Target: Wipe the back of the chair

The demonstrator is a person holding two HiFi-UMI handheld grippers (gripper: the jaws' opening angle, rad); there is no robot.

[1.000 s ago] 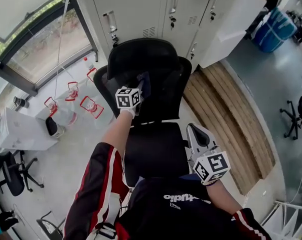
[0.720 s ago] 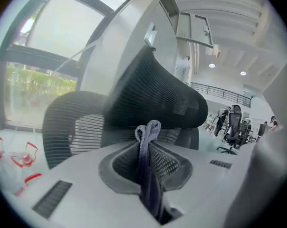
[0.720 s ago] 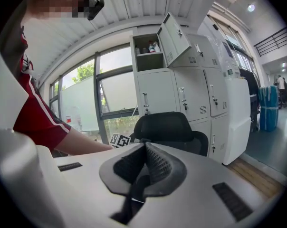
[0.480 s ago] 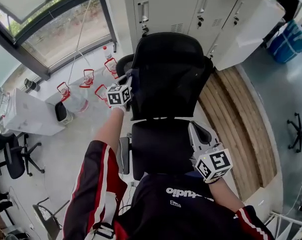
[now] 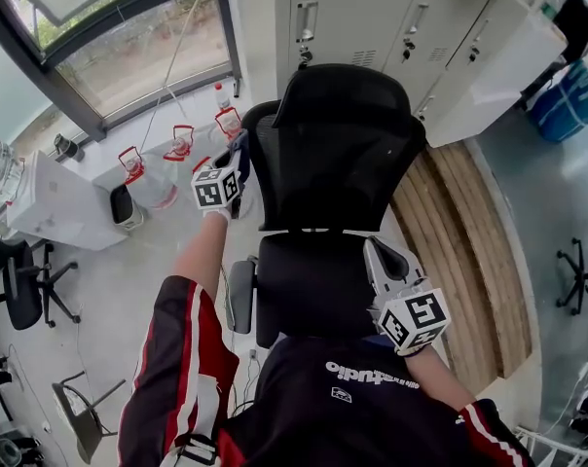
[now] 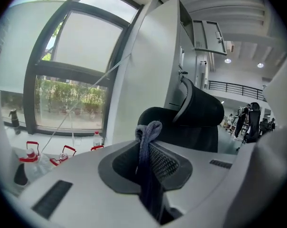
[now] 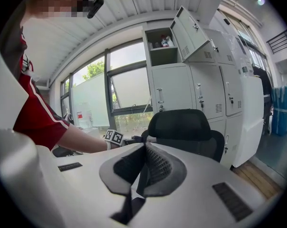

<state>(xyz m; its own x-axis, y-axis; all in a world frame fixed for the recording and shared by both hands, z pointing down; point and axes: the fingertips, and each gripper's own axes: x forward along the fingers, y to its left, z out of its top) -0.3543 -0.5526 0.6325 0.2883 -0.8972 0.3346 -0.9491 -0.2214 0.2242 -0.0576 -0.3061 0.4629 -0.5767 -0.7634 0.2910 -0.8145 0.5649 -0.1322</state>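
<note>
in the head view, centre frame, we see the black mesh office chair, with our left tongs at the left edge of its back. in the left gripper view these tongs pinch a grey-blue folded cloth. in the right gripper view our right tongs are closed and empty, facing the chair.

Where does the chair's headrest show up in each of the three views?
Head view: top centre, the headrest in front of the grey lockers.
Left gripper view: right of centre, beyond the clamped cloth.
Right gripper view: centre.
Shared landmark: the grey lockers behind it.
</note>
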